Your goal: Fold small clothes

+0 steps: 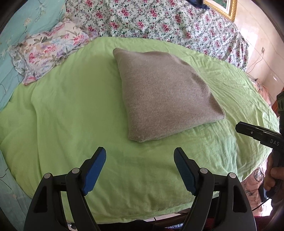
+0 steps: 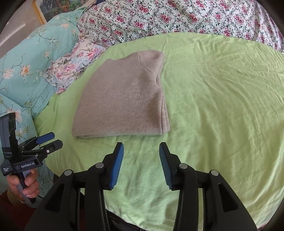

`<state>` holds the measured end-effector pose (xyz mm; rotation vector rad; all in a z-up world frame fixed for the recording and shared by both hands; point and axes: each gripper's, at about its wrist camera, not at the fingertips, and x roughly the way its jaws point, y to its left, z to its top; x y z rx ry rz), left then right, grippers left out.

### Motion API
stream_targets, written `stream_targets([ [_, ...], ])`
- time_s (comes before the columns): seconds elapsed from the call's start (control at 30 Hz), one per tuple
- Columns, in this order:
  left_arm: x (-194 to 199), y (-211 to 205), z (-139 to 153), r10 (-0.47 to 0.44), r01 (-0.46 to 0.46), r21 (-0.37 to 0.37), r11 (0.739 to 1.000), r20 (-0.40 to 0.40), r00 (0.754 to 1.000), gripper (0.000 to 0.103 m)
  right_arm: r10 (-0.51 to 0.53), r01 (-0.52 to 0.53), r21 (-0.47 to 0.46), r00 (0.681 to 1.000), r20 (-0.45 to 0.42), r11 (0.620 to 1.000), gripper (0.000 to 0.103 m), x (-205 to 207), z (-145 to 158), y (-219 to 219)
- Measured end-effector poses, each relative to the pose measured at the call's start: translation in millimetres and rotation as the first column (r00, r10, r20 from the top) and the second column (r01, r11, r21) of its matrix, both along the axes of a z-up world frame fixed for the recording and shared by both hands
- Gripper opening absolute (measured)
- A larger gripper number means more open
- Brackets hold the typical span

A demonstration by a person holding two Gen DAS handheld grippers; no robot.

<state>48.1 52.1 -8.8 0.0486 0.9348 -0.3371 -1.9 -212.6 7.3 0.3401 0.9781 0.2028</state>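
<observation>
A grey knitted garment (image 1: 165, 92) lies folded into a compact rectangle on the light green sheet (image 1: 71, 106); it also shows in the right wrist view (image 2: 122, 99). My left gripper (image 1: 140, 152) is open and empty, held a little short of the garment's near corner. My right gripper (image 2: 141, 147) is open and empty, just short of the garment's near edge. The right gripper's body shows at the right edge of the left wrist view (image 1: 257, 135). The left gripper shows at the left of the right wrist view (image 2: 48, 140), off the sheet's left edge.
A floral pillow (image 1: 48, 51) and a turquoise quilt (image 2: 26, 71) lie to the left. A pink-flowered cover (image 1: 159, 21) spreads across the back. The green sheet (image 2: 221, 97) stretches wide to the right. A gold picture frame (image 1: 229, 8) hangs behind.
</observation>
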Motion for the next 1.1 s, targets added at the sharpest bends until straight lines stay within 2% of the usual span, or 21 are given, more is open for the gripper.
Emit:
stream_targets([
  [0.2, 20.8, -3.2, 3.1, 0.007, -0.007, 0.000, 1.000, -0.001, 1.000, 0.080, -0.007, 0.007, 0.012, 1.000, 0.015, 1.000, 0.043, 41.2, -0.3, -15.4],
  [0.4, 58.0, -9.4, 13.7, 0.054, -0.054, 0.013, 0.998, 0.022, 0.998, 0.080, -0.025, 0.025, 0.023, 1.000, 0.018, 0.999, 0.045, 86.5, 3.7, -22.8],
  [0.53, 78.0, -14.5, 22.9, 0.091, -0.094, 0.070, 0.993, 0.039, 0.995, 0.083, -0.004, 0.003, 0.026, 0.999, 0.036, 1.000, 0.074, 95.6, 13.7, -16.0],
  [0.63, 86.3, -18.2, 26.1, 0.107, -0.113, 0.126, 0.986, 0.057, 0.993, 0.086, 0.029, -0.029, -0.006, 0.998, 0.047, 1.000, 0.081, 96.9, 18.5, -8.3],
  [0.9, 88.6, -22.9, 24.8, 0.131, -0.141, 0.180, 0.974, 0.065, 0.989, 0.102, 0.053, -0.052, -0.021, 0.998, 0.038, 0.998, 0.082, 98.4, 16.9, -2.9],
  [1.1, 90.8, -24.0, 24.6, 0.149, -0.161, 0.216, 0.963, 0.072, 0.986, 0.102, 0.062, -0.061, -0.029, 0.997, 0.036, 0.998, 0.083, 96.3, 18.8, 0.5],
])
